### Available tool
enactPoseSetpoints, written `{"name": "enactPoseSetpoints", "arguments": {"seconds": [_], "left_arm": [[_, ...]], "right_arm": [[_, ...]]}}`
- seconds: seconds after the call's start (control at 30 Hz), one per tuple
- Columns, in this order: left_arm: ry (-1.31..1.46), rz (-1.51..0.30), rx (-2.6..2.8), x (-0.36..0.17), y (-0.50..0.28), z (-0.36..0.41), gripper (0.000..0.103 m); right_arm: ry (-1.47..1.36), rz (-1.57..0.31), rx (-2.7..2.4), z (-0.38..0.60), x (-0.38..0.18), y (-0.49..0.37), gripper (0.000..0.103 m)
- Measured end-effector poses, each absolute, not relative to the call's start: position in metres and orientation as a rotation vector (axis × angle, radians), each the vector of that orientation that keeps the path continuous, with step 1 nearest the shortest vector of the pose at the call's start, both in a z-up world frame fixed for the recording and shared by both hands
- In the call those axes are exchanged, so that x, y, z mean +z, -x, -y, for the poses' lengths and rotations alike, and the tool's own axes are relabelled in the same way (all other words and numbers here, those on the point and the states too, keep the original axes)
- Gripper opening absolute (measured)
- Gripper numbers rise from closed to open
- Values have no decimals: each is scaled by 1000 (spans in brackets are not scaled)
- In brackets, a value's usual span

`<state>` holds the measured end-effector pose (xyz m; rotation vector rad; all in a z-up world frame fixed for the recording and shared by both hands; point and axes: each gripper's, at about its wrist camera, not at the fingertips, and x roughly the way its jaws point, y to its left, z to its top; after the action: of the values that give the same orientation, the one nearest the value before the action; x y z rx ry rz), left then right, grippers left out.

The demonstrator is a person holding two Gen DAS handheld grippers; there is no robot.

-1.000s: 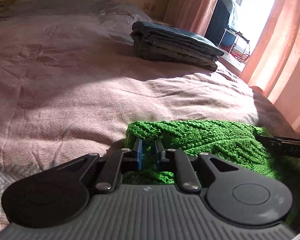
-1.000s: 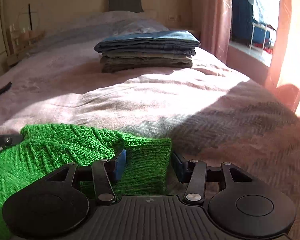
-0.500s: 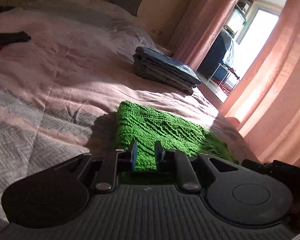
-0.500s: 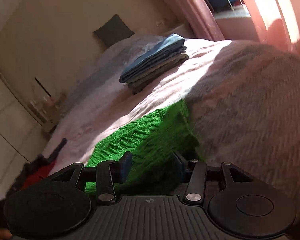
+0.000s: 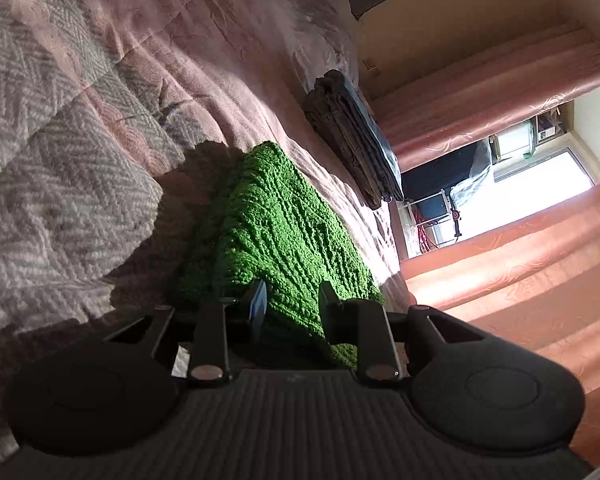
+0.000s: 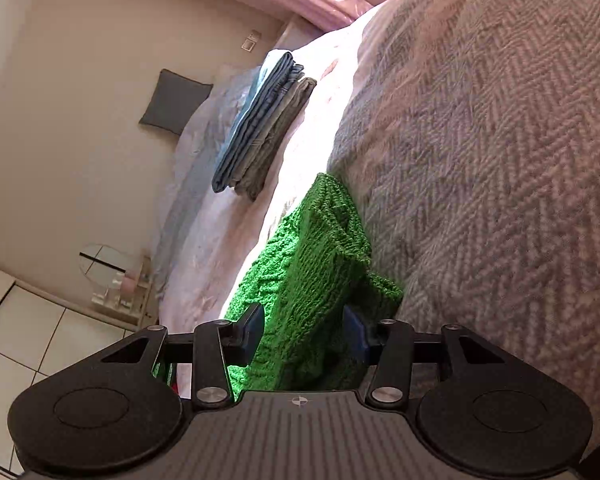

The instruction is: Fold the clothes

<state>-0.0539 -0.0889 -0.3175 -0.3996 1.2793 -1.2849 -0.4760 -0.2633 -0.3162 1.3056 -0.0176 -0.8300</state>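
Folding the green knitted sweater [image 5: 284, 232] on the bed [image 5: 80, 132]

I should keep both ends level. At lower centre, the left gripper [image 5: 290, 304] has just been opening, knit between loose jaws; the right gripper [image 6: 304, 330] seems clamped on the sweater's thick edge. Both views have rolled since earlier.

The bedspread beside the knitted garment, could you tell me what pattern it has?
A grey-and-pink herringbone weave on the bedspread, clearest in the right wrist view.
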Motion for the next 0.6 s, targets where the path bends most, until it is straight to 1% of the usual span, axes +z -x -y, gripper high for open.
{"name": "enactPoseSetpoints", "arguments": {"seconds": [0.23,0.33,0.47,0.6], "left_arm": [[401,-1271,-1275,-313,53,80,24],[426,-1319,-1257,-320,50,87,24],[415,-1324,-1267,-319,58,87,24],[451,-1376,-1200,-336,53,88,23]], "right_arm": [[-1302,24,-824,261,-322,481,48],[-1303,22,-823,261,-322,481,48],[-1308,23,-821,260,-322,482,48],[-1297,9,-824,259,-322,480,48]]}}
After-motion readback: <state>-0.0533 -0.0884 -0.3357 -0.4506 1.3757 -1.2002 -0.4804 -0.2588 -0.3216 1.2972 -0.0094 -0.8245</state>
